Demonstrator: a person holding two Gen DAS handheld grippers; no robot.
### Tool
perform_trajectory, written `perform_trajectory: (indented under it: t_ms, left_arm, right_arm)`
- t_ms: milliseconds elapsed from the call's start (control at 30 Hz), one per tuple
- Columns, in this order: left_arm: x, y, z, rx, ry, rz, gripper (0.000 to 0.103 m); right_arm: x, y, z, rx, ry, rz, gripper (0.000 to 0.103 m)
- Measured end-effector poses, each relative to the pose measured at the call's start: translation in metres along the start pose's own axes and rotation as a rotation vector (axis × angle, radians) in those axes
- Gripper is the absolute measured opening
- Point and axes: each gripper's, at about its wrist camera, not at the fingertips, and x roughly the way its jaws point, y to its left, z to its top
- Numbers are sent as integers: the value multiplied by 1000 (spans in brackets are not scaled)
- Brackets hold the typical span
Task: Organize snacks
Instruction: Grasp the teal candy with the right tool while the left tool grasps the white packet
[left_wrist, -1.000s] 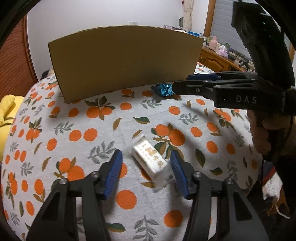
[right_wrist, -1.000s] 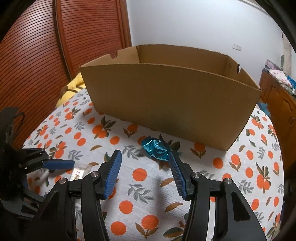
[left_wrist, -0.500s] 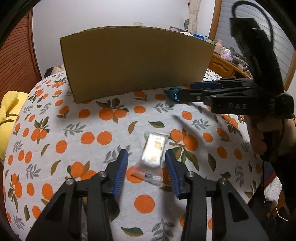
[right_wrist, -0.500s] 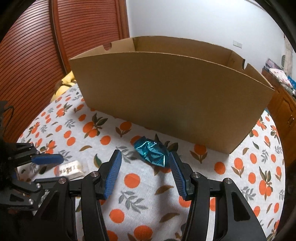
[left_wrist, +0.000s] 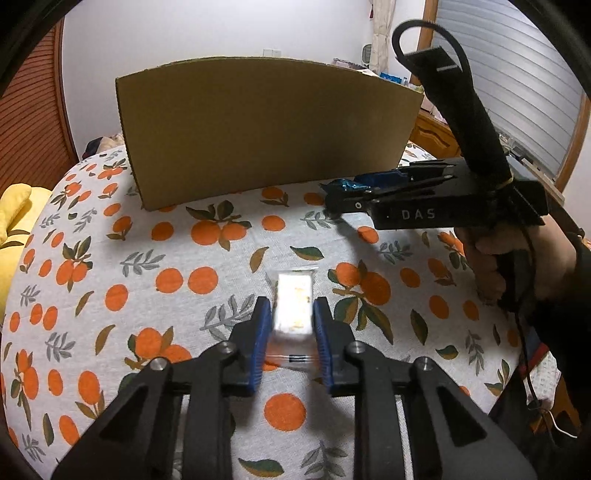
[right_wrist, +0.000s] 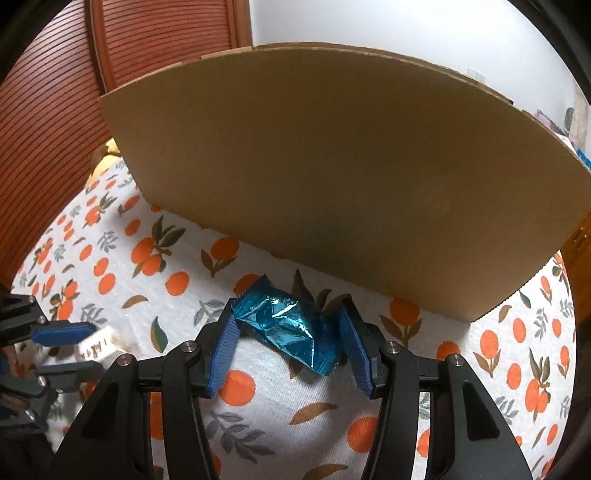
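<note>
Two snacks are in reach, one per claw, and neither has gone into the box, so I judge the task barely begun. Whether anything already lies inside the box cannot be told, since only its outer wall shows.

On the left, the left claw (left_wrist: 290, 330) is closed narrowly on the white snack packet (left_wrist: 293, 306), its blue pads touching both long sides. The packet is a small white block in a clear wrapper with orange-gold print on top, slightly blurred; I cannot tell whether it rests on the bench (left_wrist: 177, 258) or is lifted just off it. The bench wears a pale cloth printed with oranges and leaves.

Further right, the right claw (right_wrist: 288, 334) straddles the blue foil snack (right_wrist: 288, 330), which lies on the cloth close before the cardboard box (right_wrist: 332, 166). Its left pad touches or nearly touches the wrapper; the right pad is close, yet a firm grip is not evident, so the jaws read as half-closed around it rather than clamped. The foil is crumpled, shiny teal, with a crimped end toward the box.

What remains, in my view: secure both grips, lift over the tall box wall, and release inside.
</note>
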Motion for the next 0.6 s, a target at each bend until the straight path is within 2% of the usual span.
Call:
perform_trajectory:
  t_ms: [67, 133, 233, 600]
  left_arm:
    - [-2, 1, 0, -1, -5, 1, 21]
    - [-3, 2, 1, -2, -11, 3, 21]
    - [-4, 4, 2, -7, -15, 6, 20]
    - [-13, 3, 6, -5, -47, -1, 19]
  right_arm:
    - [-2, 1, -2, -10, -6, -4, 45]
    - [-5, 1, -3, -17, -14, 5, 34]
    - [-9, -1, -5, -14, -18, 16, 30]
    - [-34, -4, -23, 21, -63, 40, 29]
